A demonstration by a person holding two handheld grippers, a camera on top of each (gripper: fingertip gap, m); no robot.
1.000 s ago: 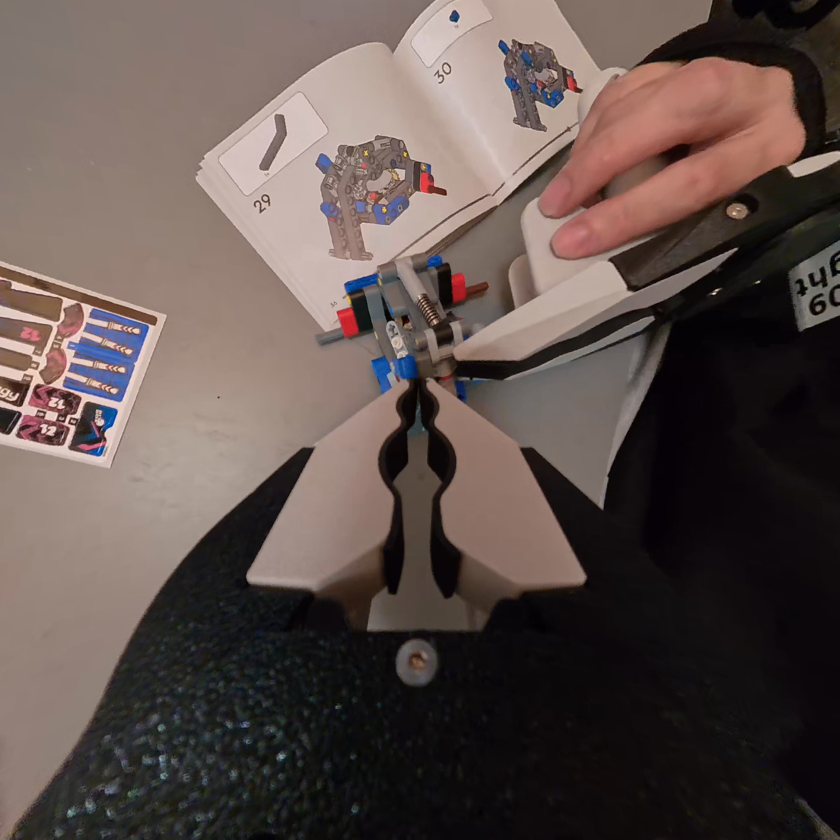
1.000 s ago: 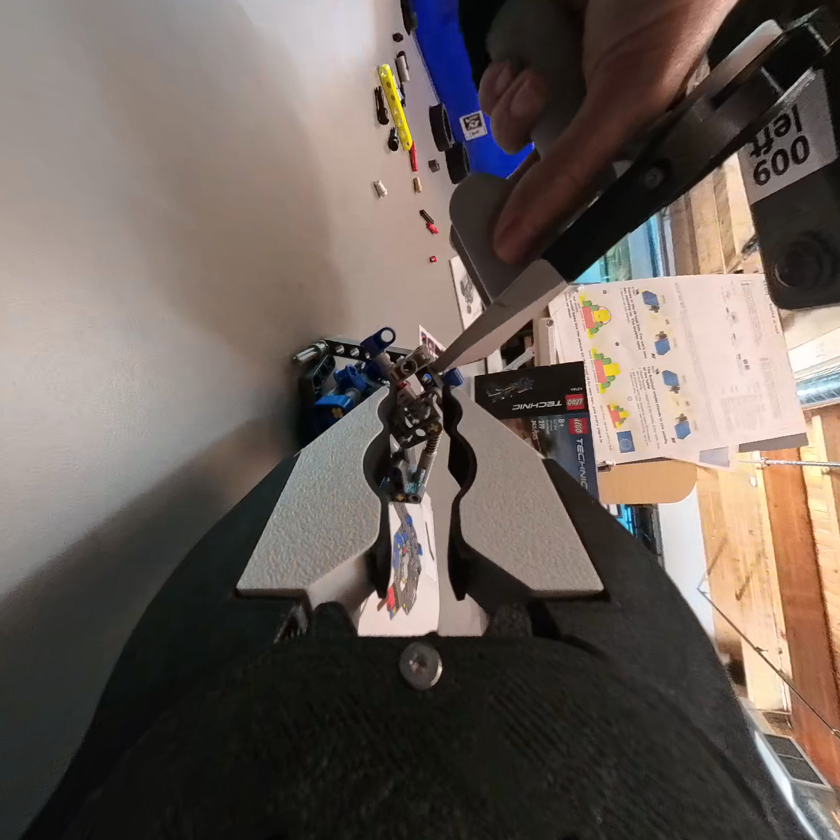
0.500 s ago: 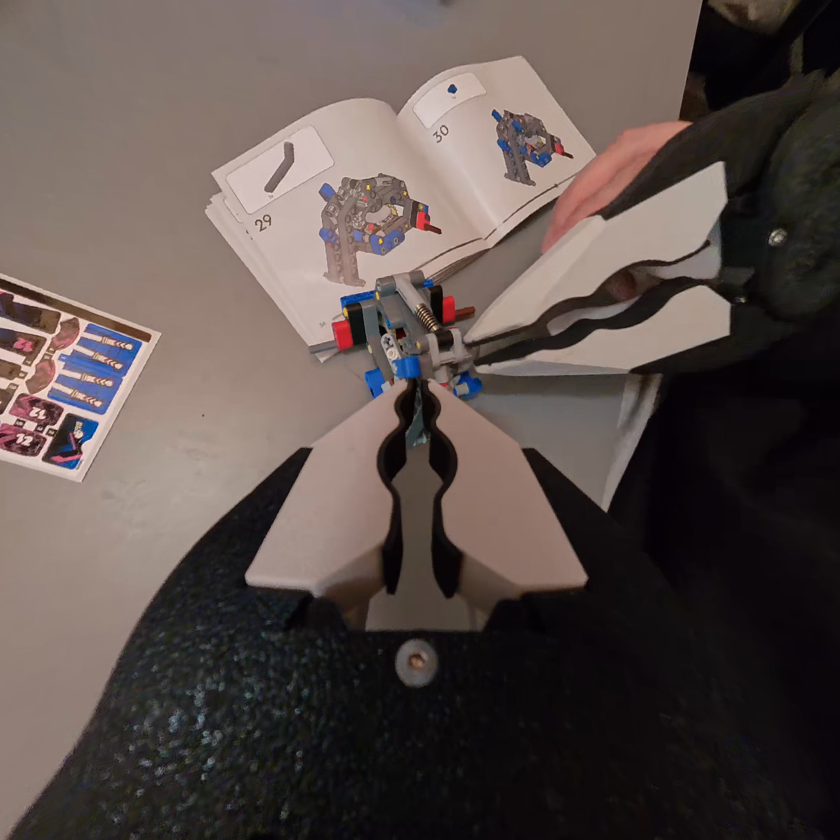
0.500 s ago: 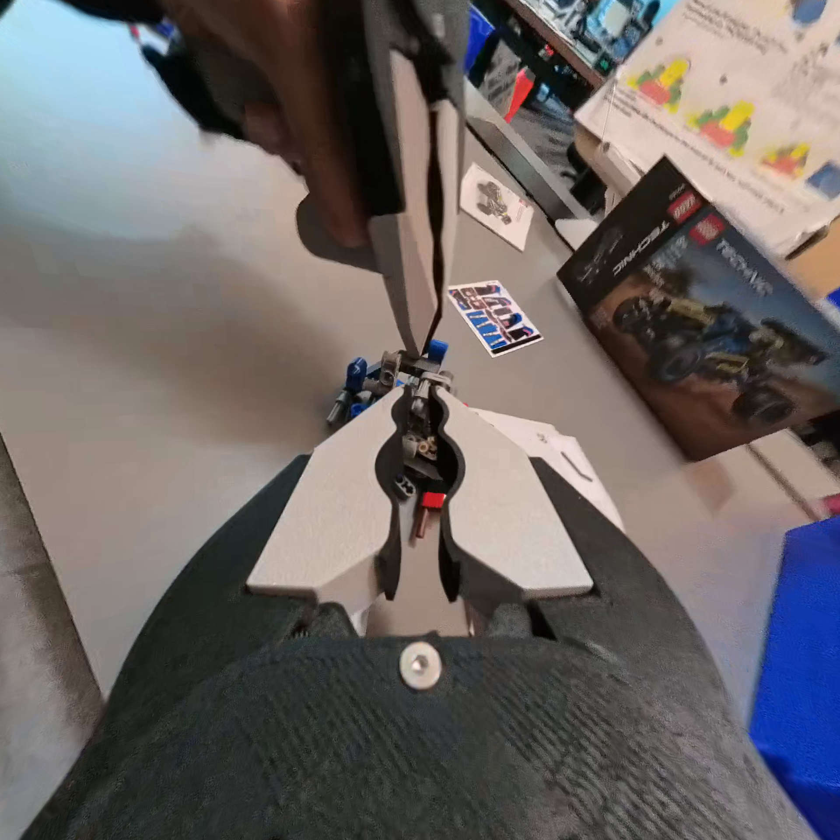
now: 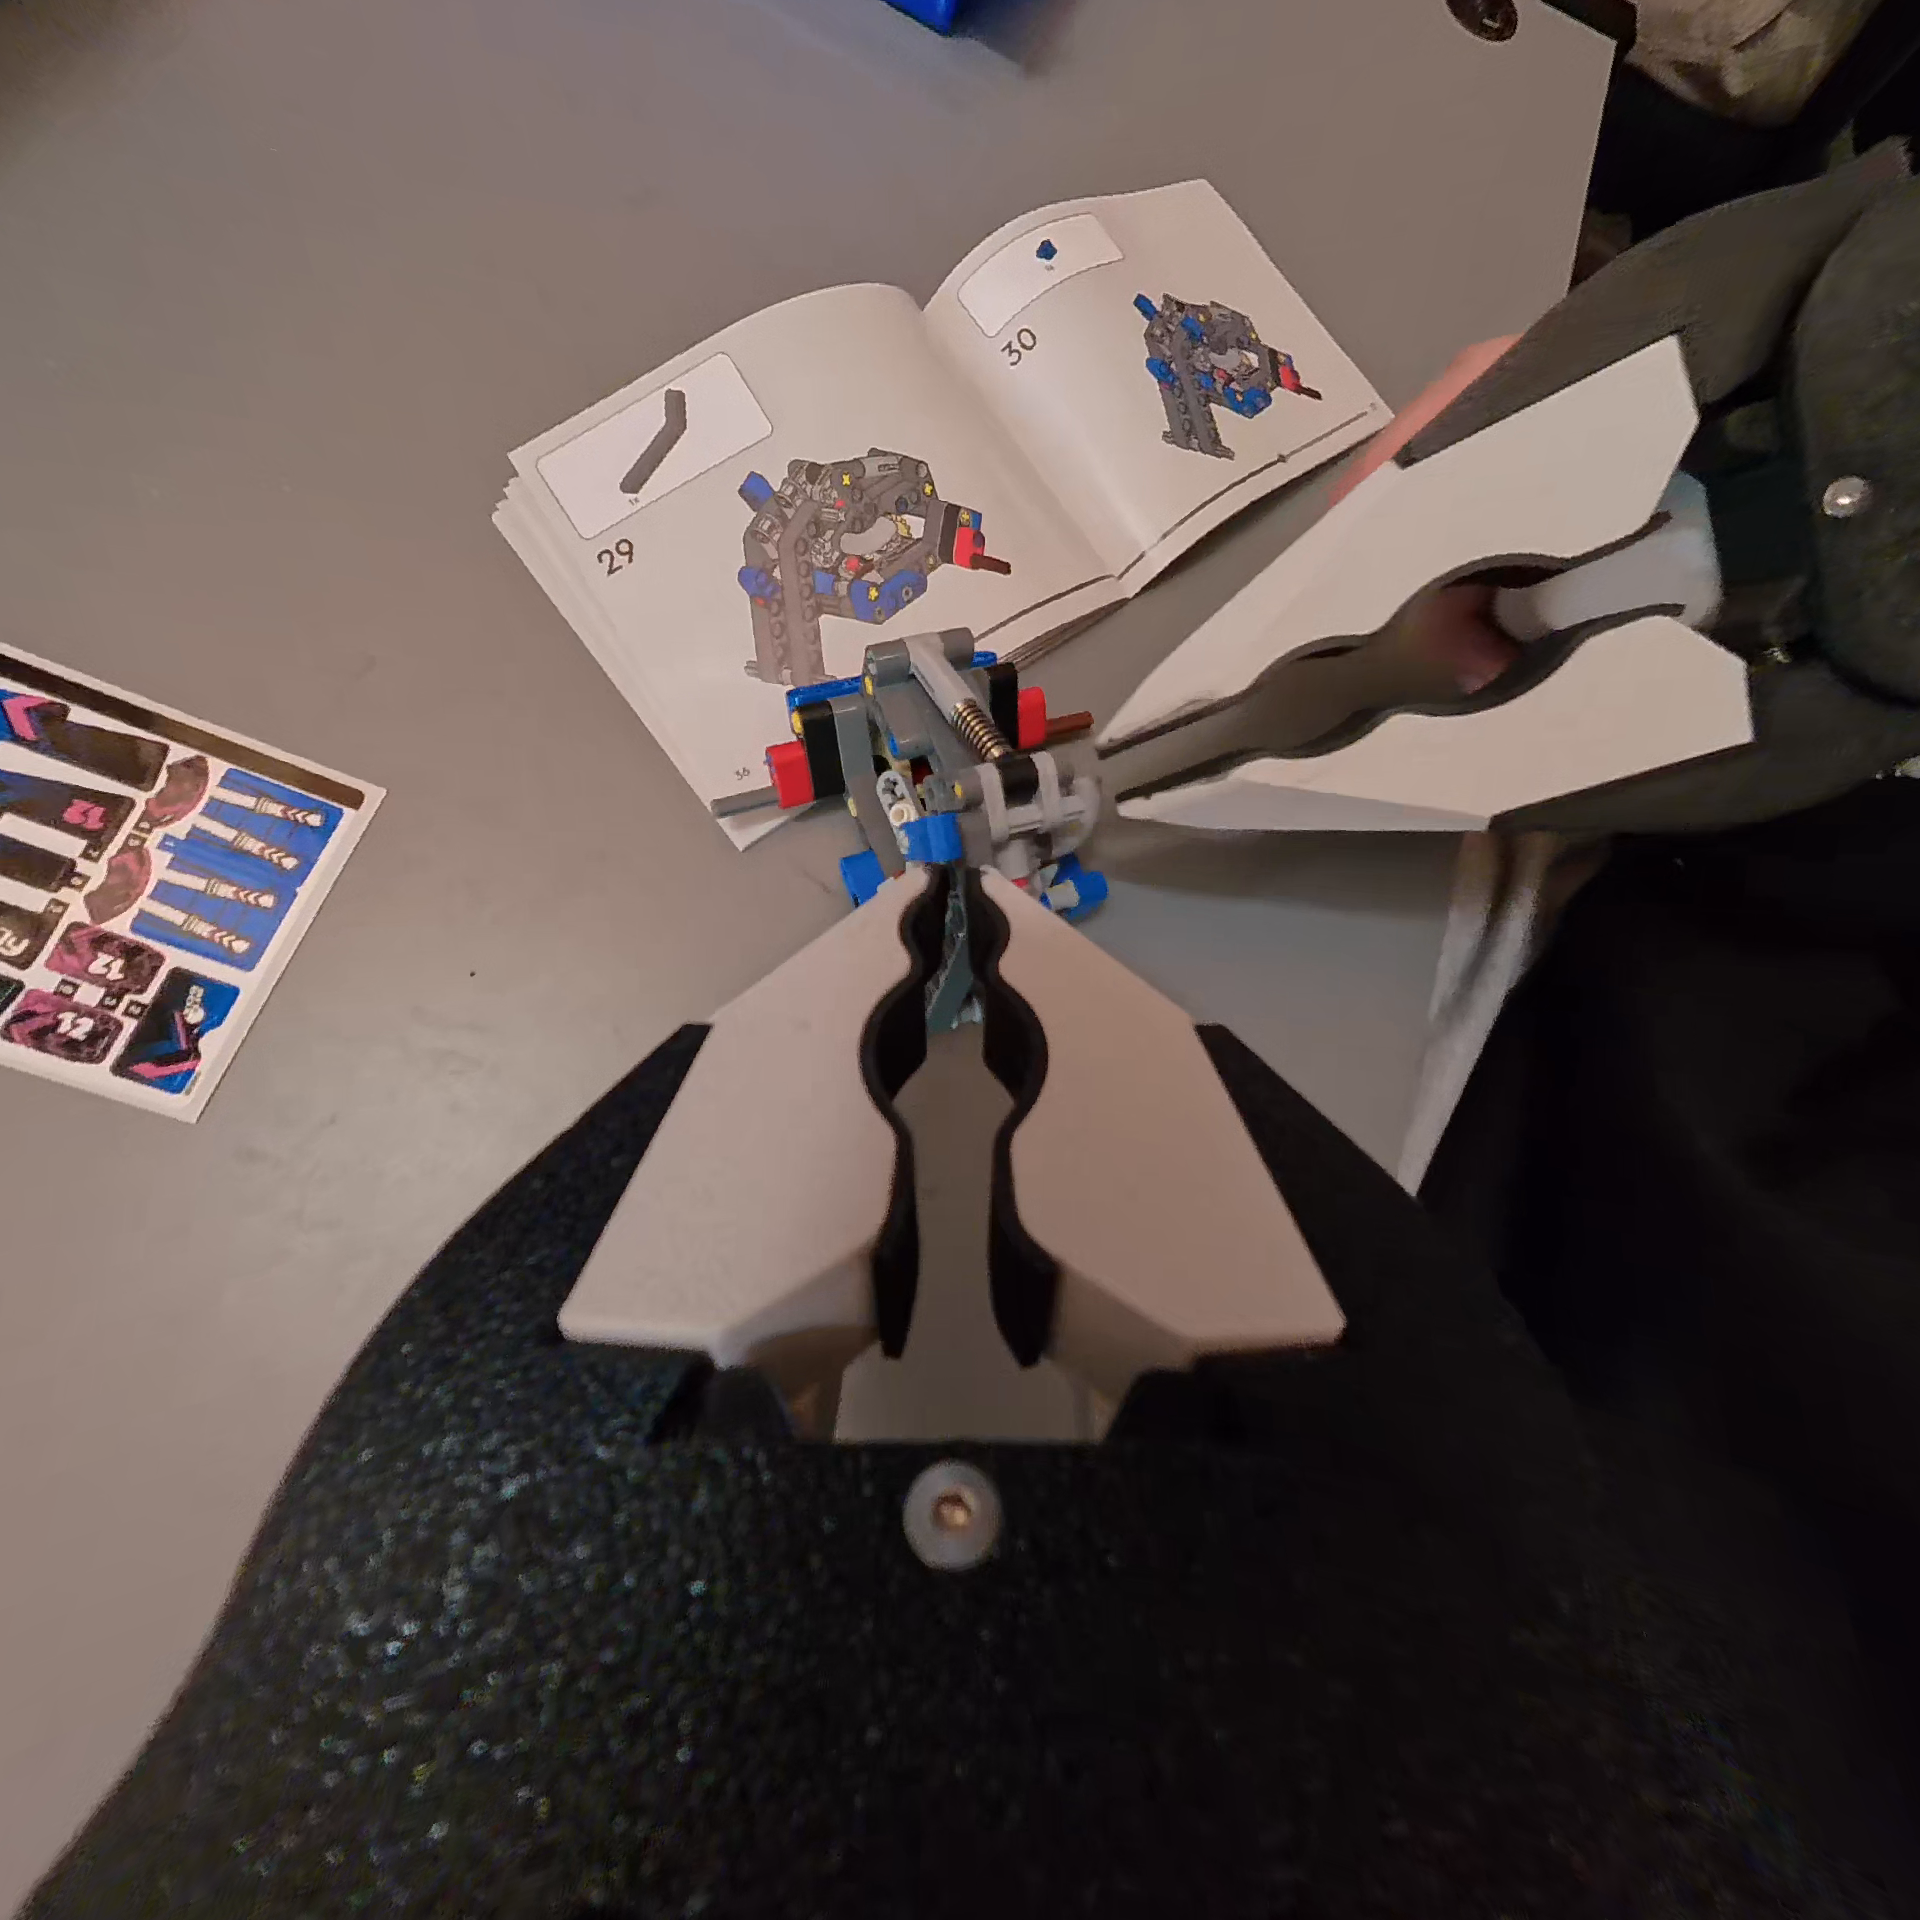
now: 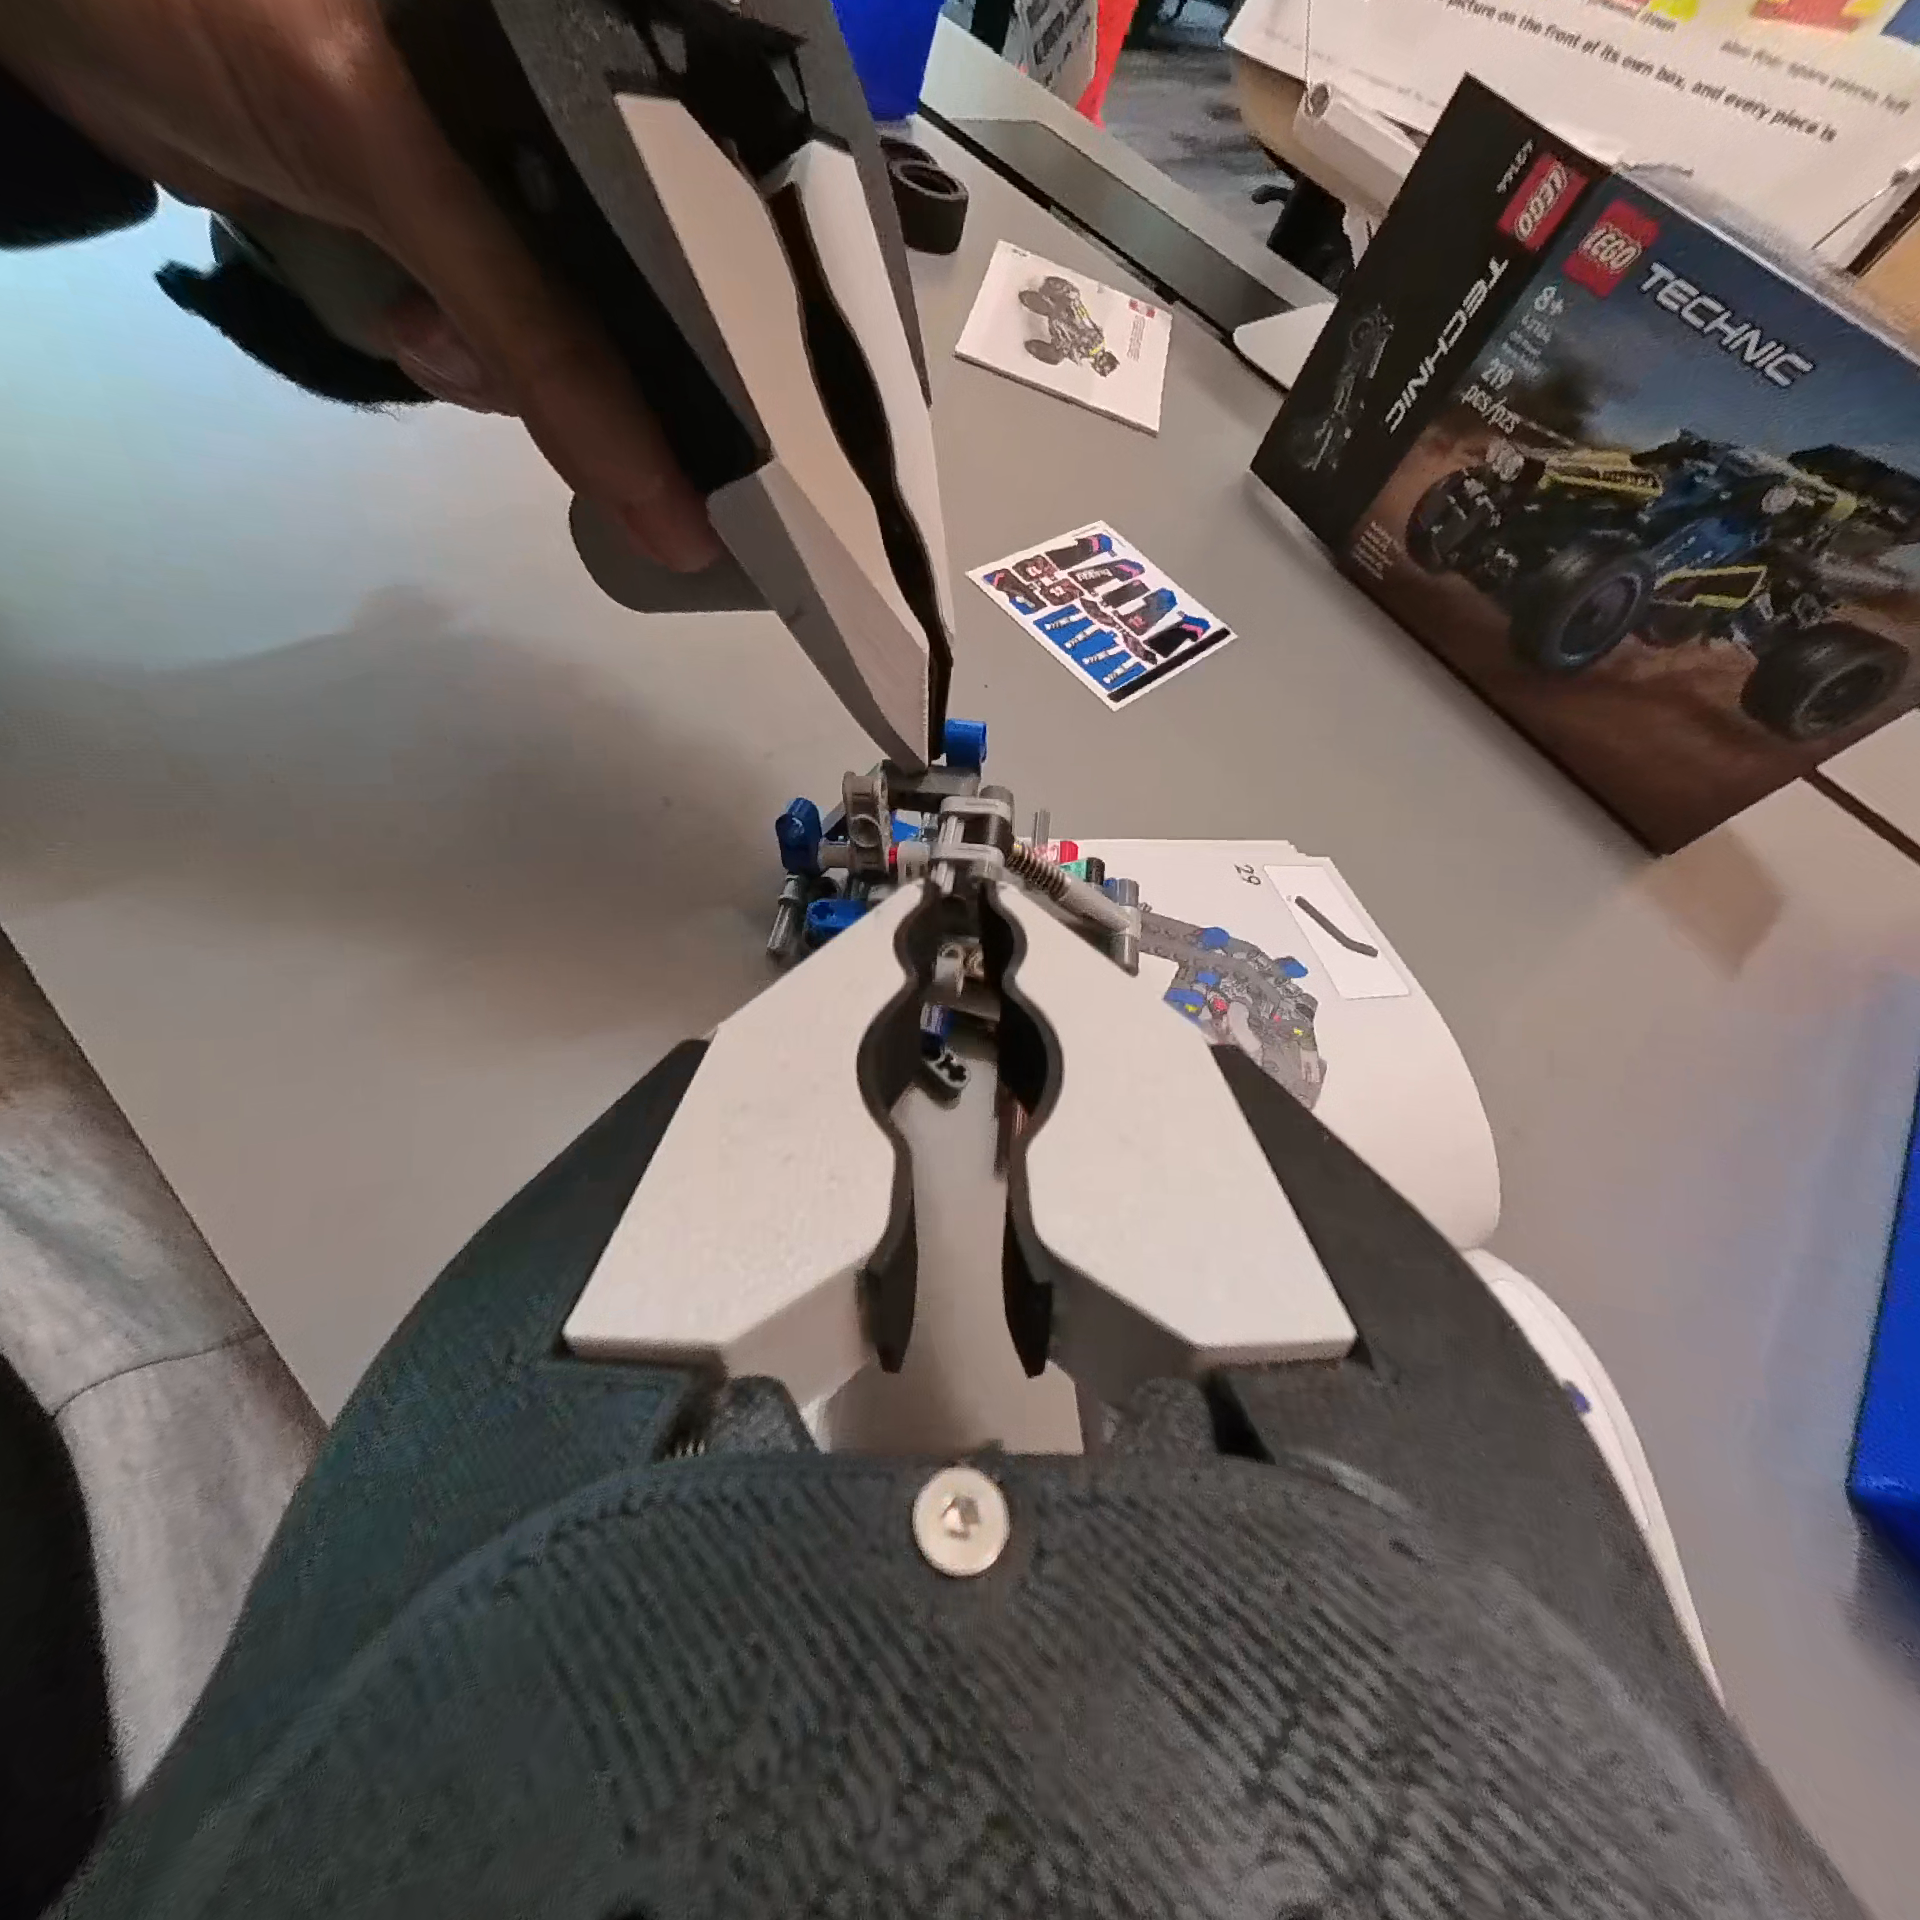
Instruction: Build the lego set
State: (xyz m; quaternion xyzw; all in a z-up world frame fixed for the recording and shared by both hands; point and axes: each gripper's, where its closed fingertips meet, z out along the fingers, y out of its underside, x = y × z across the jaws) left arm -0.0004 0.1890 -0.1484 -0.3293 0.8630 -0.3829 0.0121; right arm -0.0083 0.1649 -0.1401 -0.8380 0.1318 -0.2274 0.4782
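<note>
Left wrist view: the left gripper (image 5: 954,883) has its fingers closed on the lego assembly (image 5: 940,758), low over the tabletop (image 5: 312,312) beside the open booklet (image 5: 883,436). The right gripper (image 5: 1107,774), fingers pinching the model's end, has rolled level, probably re-seating a part.

I count two grippers: left gripper (image 5: 958,883), right gripper (image 6: 951,896). One partly built lego assembly (image 5: 940,764) between them. One open instruction booklet (image 5: 894,416). One sticker sheet (image 5: 156,883). One small leaflet (image 6: 1065,335) farther back. One lego box (image 6: 1621,457). I make out two black tyres (image 6: 925,197) far off, count uncertain. One grey table (image 5: 312,260).
</note>
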